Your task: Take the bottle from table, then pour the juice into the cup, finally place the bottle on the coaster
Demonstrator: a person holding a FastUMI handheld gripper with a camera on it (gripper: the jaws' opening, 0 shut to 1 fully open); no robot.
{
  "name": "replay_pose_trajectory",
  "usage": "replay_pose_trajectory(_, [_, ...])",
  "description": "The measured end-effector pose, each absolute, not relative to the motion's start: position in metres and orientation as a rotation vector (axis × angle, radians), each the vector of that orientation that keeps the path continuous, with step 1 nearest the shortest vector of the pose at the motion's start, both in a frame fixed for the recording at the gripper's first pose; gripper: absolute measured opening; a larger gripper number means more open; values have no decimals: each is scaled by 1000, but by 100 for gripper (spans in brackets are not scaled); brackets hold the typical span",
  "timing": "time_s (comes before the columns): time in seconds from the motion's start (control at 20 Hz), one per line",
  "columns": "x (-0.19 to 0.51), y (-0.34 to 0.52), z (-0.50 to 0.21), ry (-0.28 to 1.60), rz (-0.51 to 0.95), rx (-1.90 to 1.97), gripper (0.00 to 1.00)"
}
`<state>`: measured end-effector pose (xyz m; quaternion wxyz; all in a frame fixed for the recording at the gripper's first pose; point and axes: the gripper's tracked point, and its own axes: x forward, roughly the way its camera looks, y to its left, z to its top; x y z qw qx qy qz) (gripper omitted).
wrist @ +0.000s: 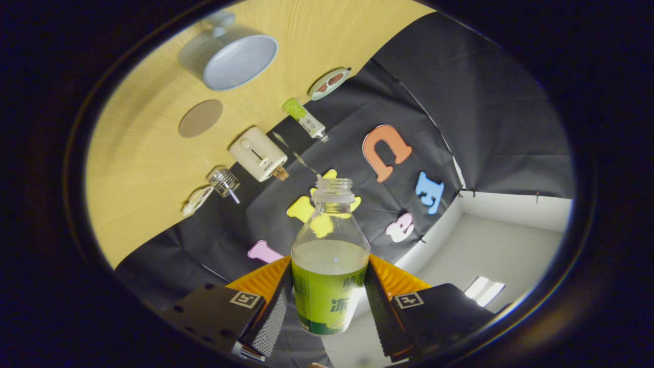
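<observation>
— Wood-grain table [143,163] and black cloth wall [460,102] filled the tilted scene, didn't they? What was the gripper [328,301] doing?

— It was clamped on the bottle [329,266]. Both fingers [271,312] pressed against the labelled lower body, one on each side.

— And the bottle itself?

— Uncapped, its open neck pointing away from the fingers, with pale juice [329,255] filling the lower part up to about the shoulder. It hung clear of the table.

— Where was the cup [230,56]?

— Well beyond the bottle's mouth, far off on the table, its pale inside showing. The round brown coaster [201,118] lay near it, a little closer to the fingers and apart from the cup.

— Anything else out there?

— A cream boxy appliance [258,153] sat near the table's edge, a small wire holder [224,181] beside it, a green-capped tube [305,118] past it, and a small dish [329,84] farther along.
</observation>
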<state>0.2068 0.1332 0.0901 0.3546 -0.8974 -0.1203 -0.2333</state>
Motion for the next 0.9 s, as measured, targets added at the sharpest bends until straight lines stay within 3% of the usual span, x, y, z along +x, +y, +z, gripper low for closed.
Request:
replay_pose_trajectory(0.6, [202,144,94,-369,-643,-2320,80])
replay_pose_trajectory(0.9, [209,133,82,-301,-569,-2144,80])
